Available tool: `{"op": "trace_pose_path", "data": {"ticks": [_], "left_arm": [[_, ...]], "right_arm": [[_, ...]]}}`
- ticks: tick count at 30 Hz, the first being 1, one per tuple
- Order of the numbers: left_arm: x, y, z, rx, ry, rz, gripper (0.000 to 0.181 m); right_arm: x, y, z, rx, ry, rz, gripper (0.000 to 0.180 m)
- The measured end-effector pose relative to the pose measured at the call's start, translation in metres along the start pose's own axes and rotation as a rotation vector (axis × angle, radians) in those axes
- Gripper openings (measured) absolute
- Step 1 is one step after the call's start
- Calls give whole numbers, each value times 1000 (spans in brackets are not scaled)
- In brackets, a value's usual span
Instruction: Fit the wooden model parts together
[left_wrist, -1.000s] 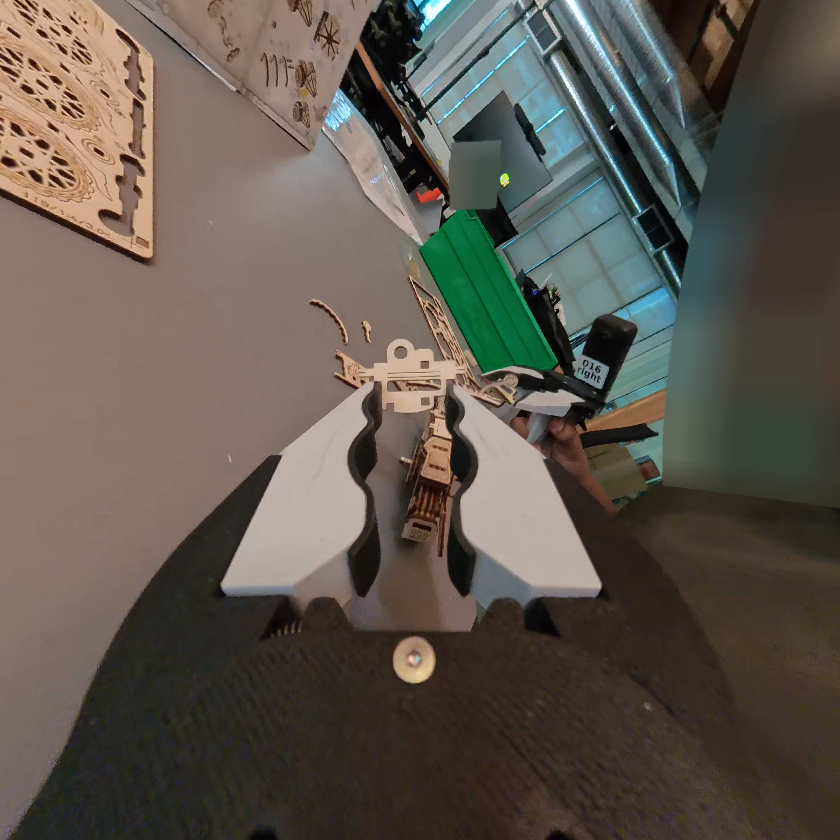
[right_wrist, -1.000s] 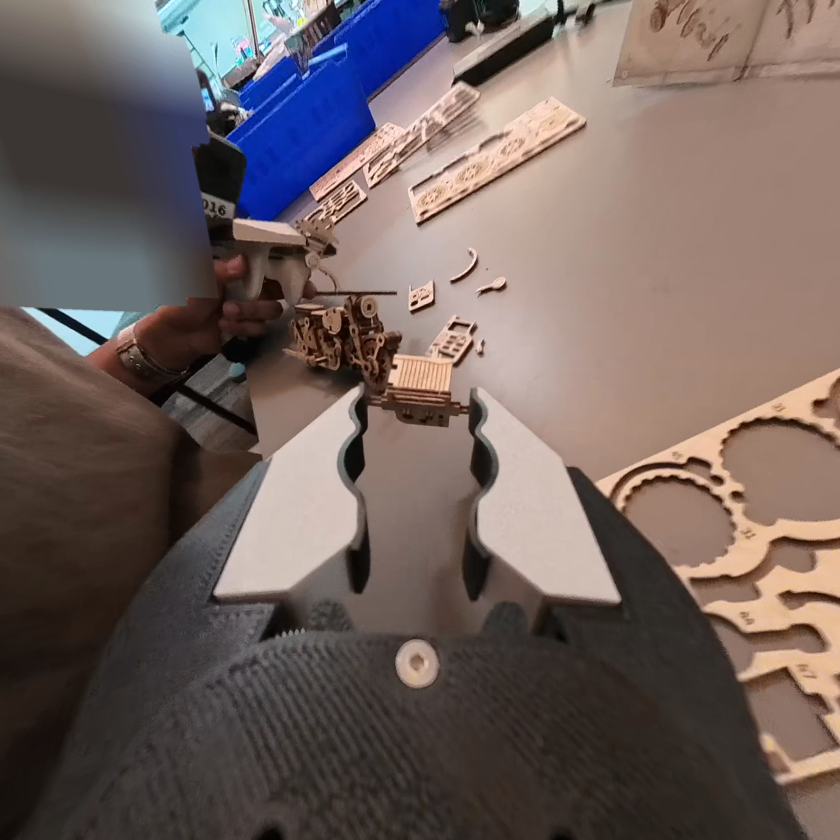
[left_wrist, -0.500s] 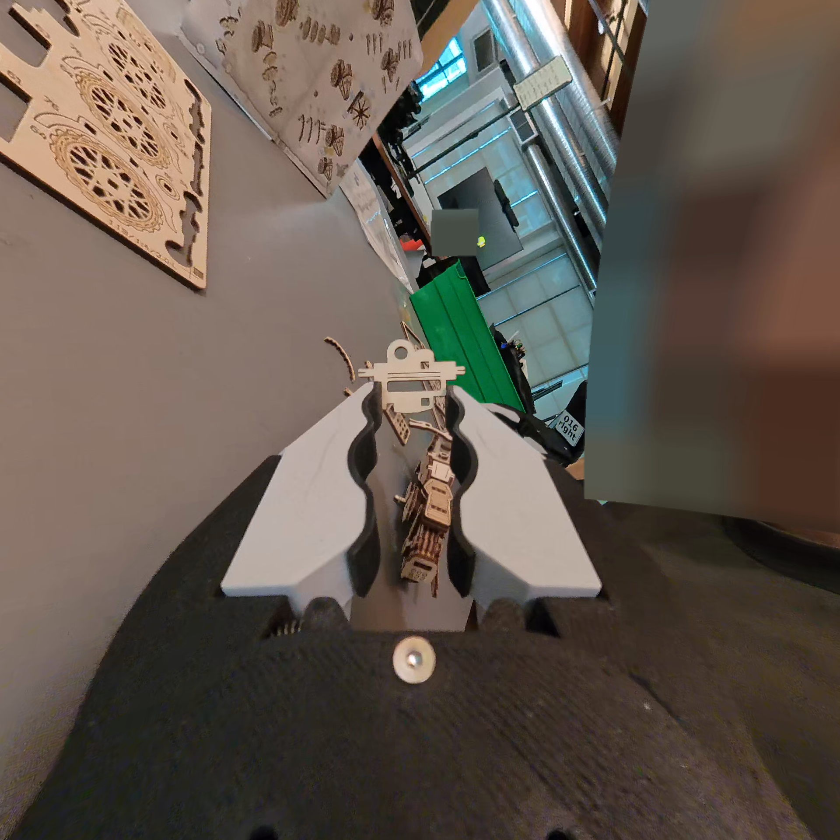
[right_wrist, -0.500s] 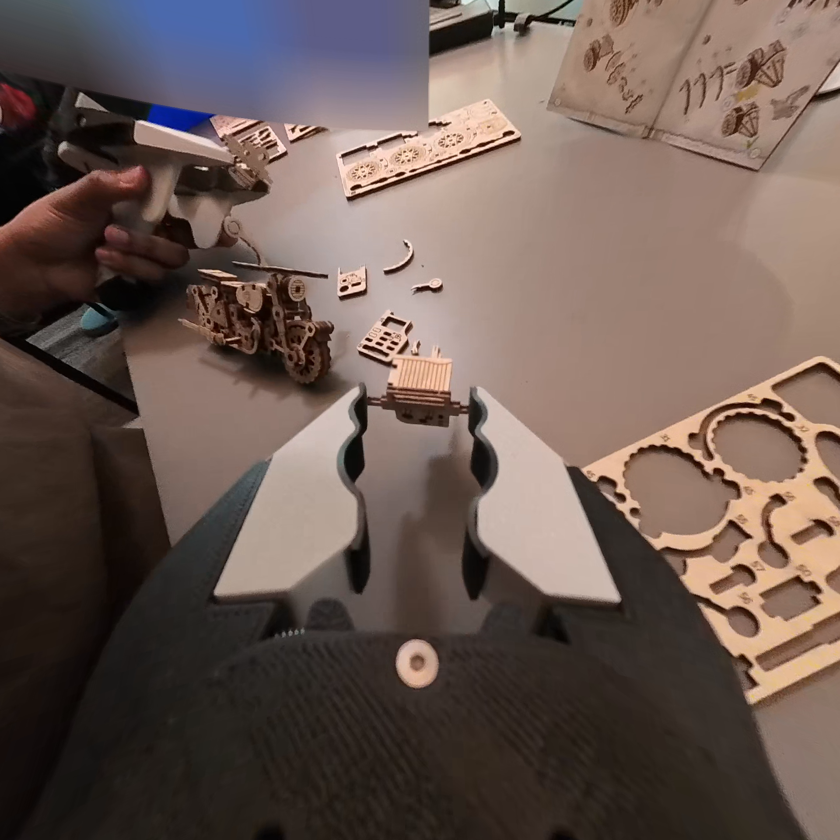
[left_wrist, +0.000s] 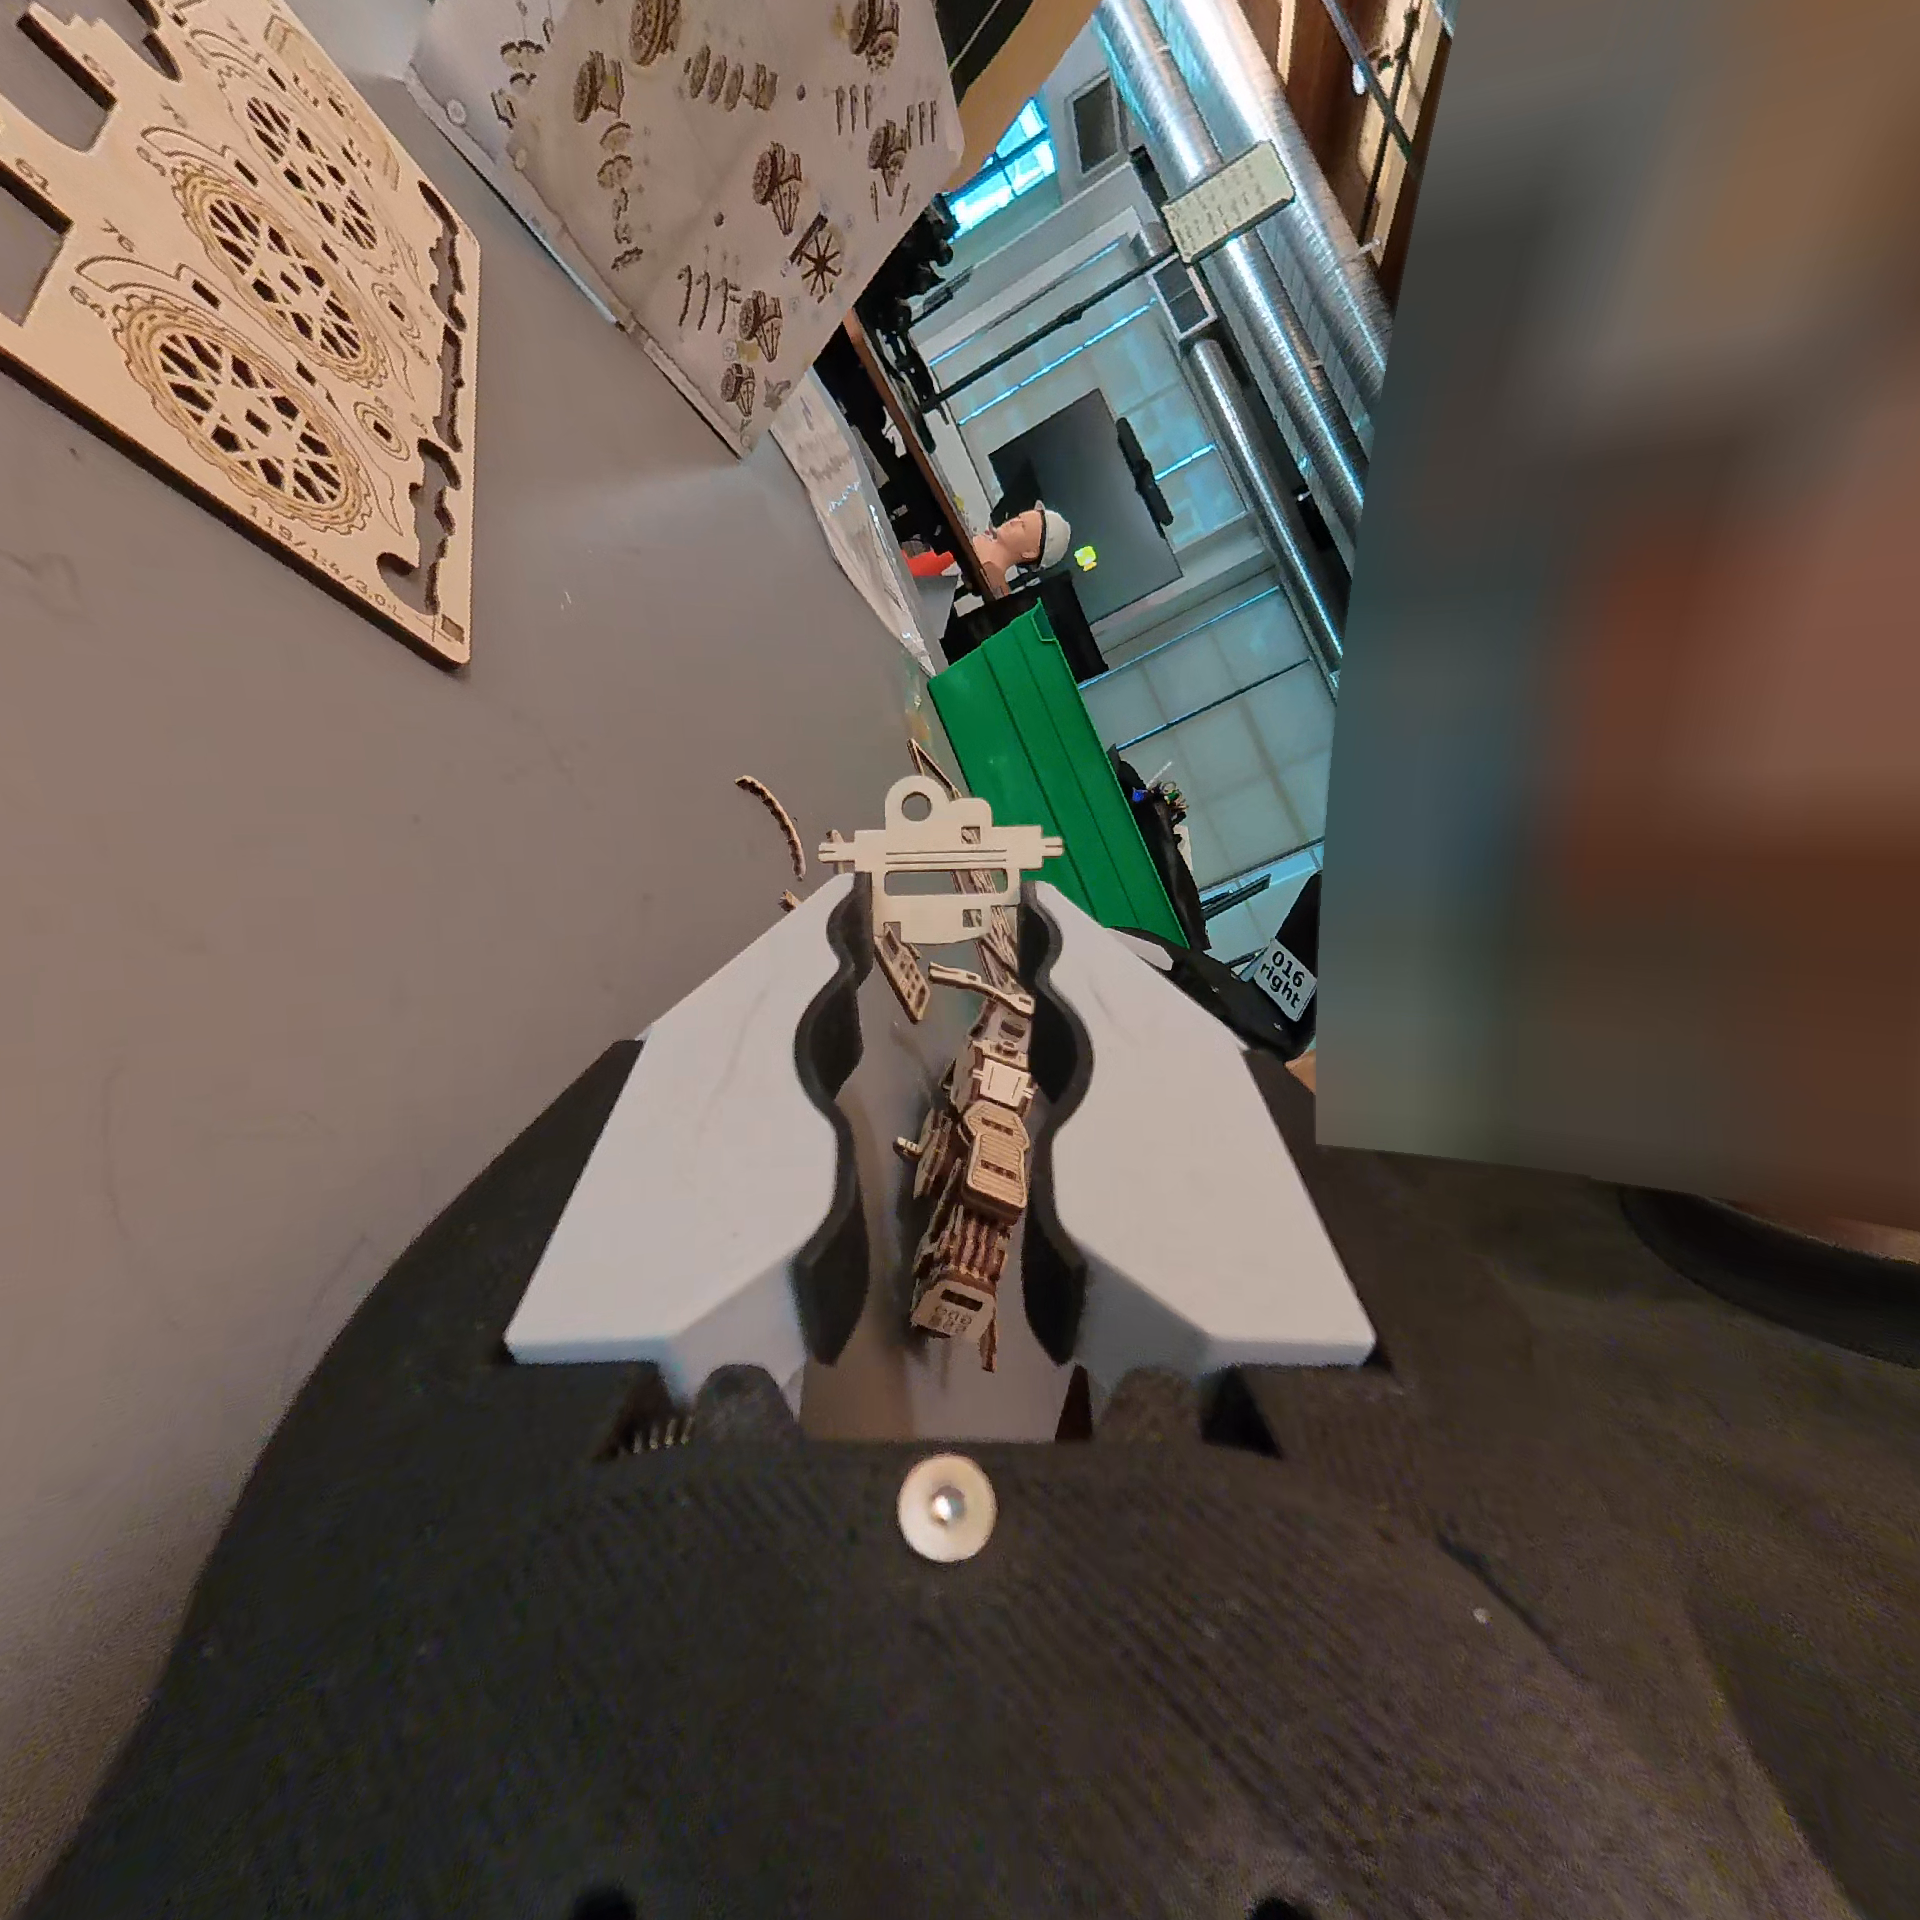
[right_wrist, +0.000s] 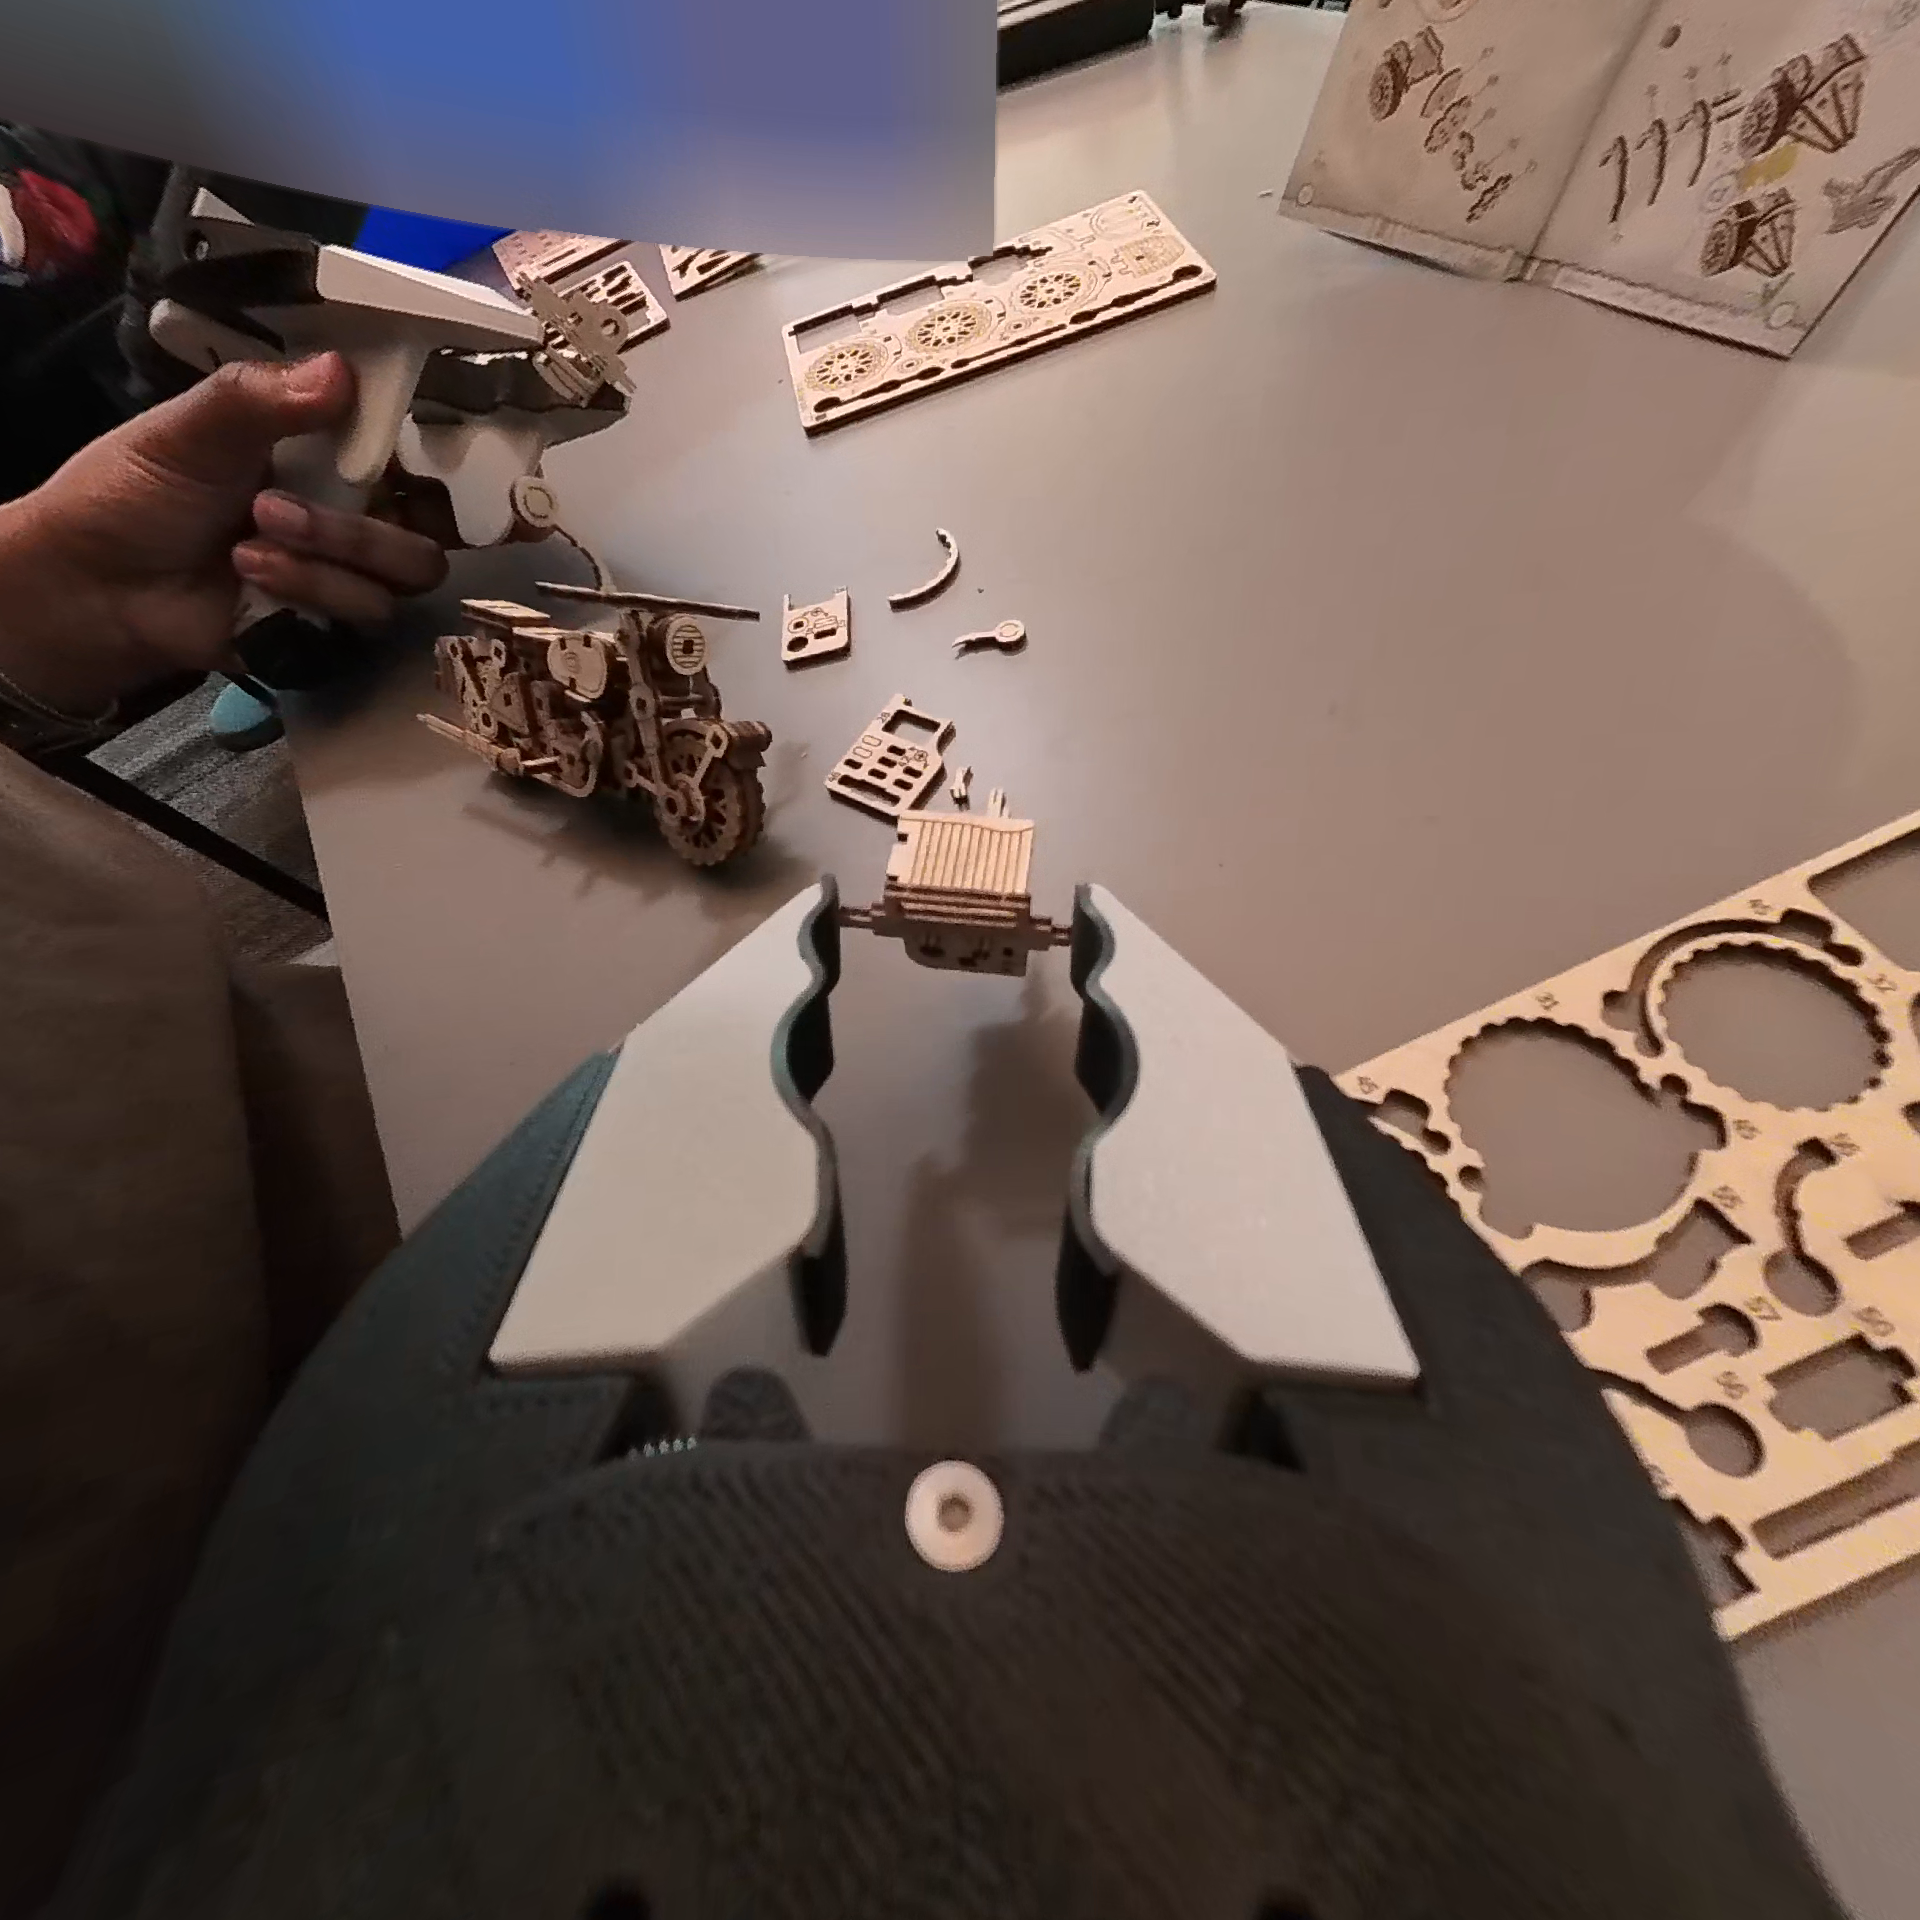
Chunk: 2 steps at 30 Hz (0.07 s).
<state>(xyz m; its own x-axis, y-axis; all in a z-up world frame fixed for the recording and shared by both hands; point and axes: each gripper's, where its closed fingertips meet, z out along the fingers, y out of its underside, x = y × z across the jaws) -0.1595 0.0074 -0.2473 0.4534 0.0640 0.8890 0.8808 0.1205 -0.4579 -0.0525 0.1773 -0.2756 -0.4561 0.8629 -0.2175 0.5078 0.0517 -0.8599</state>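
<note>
— Left tool (left_wrist: 940, 894)?
— Held above the grey desk (left_wrist: 312, 935), fingertips pinching a flat wooden cut-out (left_wrist: 938, 871) with a small ring at its top edge and pegs sticking out at 3 and 9 o'clock. Seen through the gap between the fingers, down on the desk: the wooden motorcycle model (left_wrist: 977, 1174), lengthwise.

— Right tool (right_wrist: 956, 925)?
— Fingers spread fairly wide yet gripping: a small ribbed wooden block (right_wrist: 961, 883) clamped by the thin pegs at its two ends, hanging clear of the desk.

— Layout in the right wrist view?
— Motorcycle model (right_wrist: 613, 717) standing upright on the desk at 10 o'clock from the block, front wheel pointing toward 4 o'clock. Left tool (right_wrist: 582, 343) farther off at 11 o'clock, held by a hand (right_wrist: 156, 530), above and beyond the model. Loose pieces between: a grid-patterned piece (right_wrist: 891, 764) just beyond the block, a small square plate (right_wrist: 816, 629), a curved strip (right_wrist: 928, 571) and a tiny round-headed piece (right_wrist: 992, 636).

— Anything else?
— A punched-out wooden sheet (right_wrist: 1662, 1174) at 3 o'clock, full of empty round and slotted holes. Another sheet with spoked wheels (right_wrist: 997, 312) at 12 o'clock. An open instruction booklet (right_wrist: 1621, 156) at 1 o'clock. In the left wrist view, a wheel sheet (left_wrist: 239, 312) at 10 o'clock and a green bin (left_wrist: 1039, 790) past the desk edge.
</note>
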Motion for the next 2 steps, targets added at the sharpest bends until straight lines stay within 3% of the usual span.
{"op": "trace_pose_path", "data": {"ticks": [1, 2], "left_arm": [[0, 0, 0, 0, 2, -3, 25], [0, -1, 0, 3, 3, -5, 25]], "right_arm": [[0, 0, 0, -2, -1, 1, 45], [0, 1, 0, -4, -2, 0, 45]]}}
